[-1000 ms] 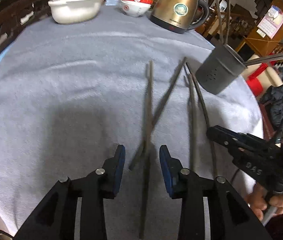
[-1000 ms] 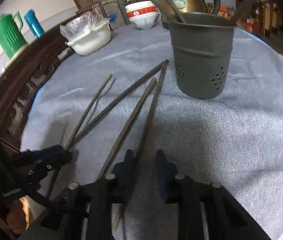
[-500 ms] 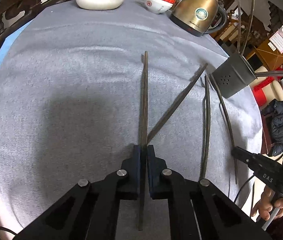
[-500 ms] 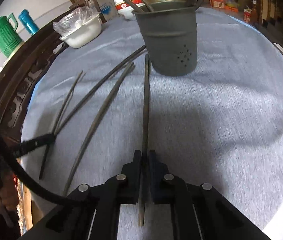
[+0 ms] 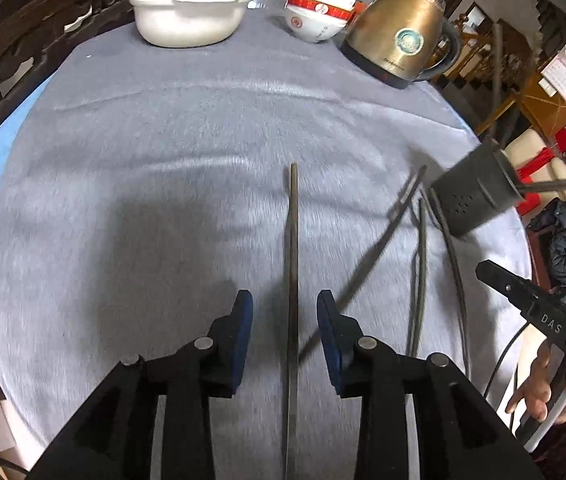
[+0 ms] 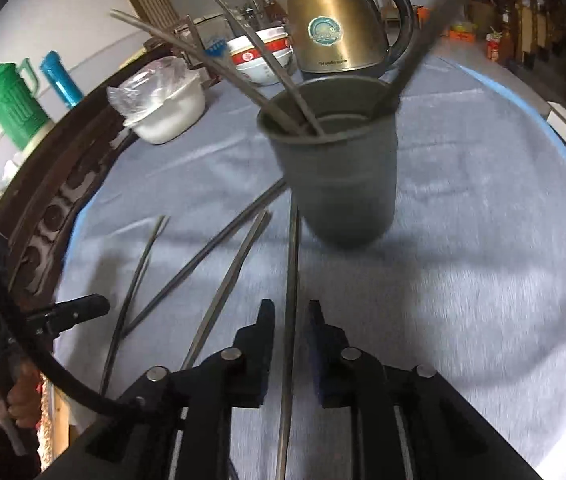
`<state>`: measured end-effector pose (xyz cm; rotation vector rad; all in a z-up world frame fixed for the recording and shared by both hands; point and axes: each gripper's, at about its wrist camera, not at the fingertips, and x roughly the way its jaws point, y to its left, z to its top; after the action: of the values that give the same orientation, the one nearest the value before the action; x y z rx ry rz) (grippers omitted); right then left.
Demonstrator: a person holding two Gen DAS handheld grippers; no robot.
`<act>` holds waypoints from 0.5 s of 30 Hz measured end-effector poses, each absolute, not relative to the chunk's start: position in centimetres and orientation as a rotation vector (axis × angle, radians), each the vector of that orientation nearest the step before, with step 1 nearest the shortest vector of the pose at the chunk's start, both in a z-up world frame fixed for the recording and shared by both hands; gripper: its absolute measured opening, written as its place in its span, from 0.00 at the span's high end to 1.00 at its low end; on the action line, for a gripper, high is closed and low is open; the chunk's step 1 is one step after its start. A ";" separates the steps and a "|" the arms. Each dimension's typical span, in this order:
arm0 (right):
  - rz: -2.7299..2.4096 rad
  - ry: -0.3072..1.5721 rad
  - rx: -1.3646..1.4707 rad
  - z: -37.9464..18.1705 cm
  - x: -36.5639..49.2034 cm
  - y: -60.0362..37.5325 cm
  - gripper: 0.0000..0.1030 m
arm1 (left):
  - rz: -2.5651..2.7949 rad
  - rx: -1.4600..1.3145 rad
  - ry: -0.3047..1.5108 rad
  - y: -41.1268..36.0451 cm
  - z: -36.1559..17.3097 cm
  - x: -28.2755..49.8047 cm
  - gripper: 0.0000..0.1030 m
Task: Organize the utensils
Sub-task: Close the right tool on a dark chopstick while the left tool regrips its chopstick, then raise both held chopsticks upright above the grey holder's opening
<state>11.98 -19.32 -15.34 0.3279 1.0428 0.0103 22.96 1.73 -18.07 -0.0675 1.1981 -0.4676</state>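
Note:
Several dark chopsticks lie on the grey cloth of a round table (image 5: 123, 160). In the left wrist view my left gripper (image 5: 285, 320) is open, its blue pads on either side of one chopstick (image 5: 293, 240) without touching it. In the right wrist view my right gripper (image 6: 290, 320) is open a little around another chopstick (image 6: 292, 280) that points at the base of the dark grey utensil holder (image 6: 343, 184). The holder has several chopsticks standing in it and also shows in the left wrist view (image 5: 475, 196). Three more chopsticks (image 6: 203, 256) lie to the left of it.
A gold kettle (image 5: 399, 40), a red-and-white bowl (image 5: 315, 16) and a white dish with a plastic bag (image 5: 187, 12) stand at the table's far edge. A carved wooden chair back (image 6: 43, 208) rims the left side. Green and blue flasks (image 6: 15, 100) stand beyond.
Both grippers were shut on a chopstick half a second ago and have opened. The right gripper has moved closer to the holder.

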 end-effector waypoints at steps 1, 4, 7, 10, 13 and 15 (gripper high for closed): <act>-0.004 1.049 0.325 -15.5 12.4 -19.2 0.79 | -0.467 -0.062 1.206 1.2 -18.3 23.3 0.67; -0.049 1.092 0.283 -16.5 13.6 -18.6 0.79 | -0.454 -0.055 1.234 0.4 -18.9 24.5 0.67; -0.071 1.133 0.267 -17.6 14.0 -18.1 0.79 | -0.449 -0.039 1.252 -0.4 -19.6 25.2 0.68; -0.090 1.129 0.239 -18.0 14.1 -17.7 0.84 | -0.439 -0.047 1.246 -0.5 -19.6 25.5 0.81; -0.080 1.132 0.241 -18.1 13.9 -17.6 0.94 | -0.439 -0.055 1.247 -0.2 -19.9 25.8 0.94; -0.071 1.139 0.234 -18.1 13.5 -17.5 0.94 | -0.449 -0.050 1.240 0.1 -19.9 25.5 0.95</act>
<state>13.48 -17.49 -18.10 0.2344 1.1394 -0.0712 25.46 0.05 -19.94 -0.0499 1.2402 -0.4487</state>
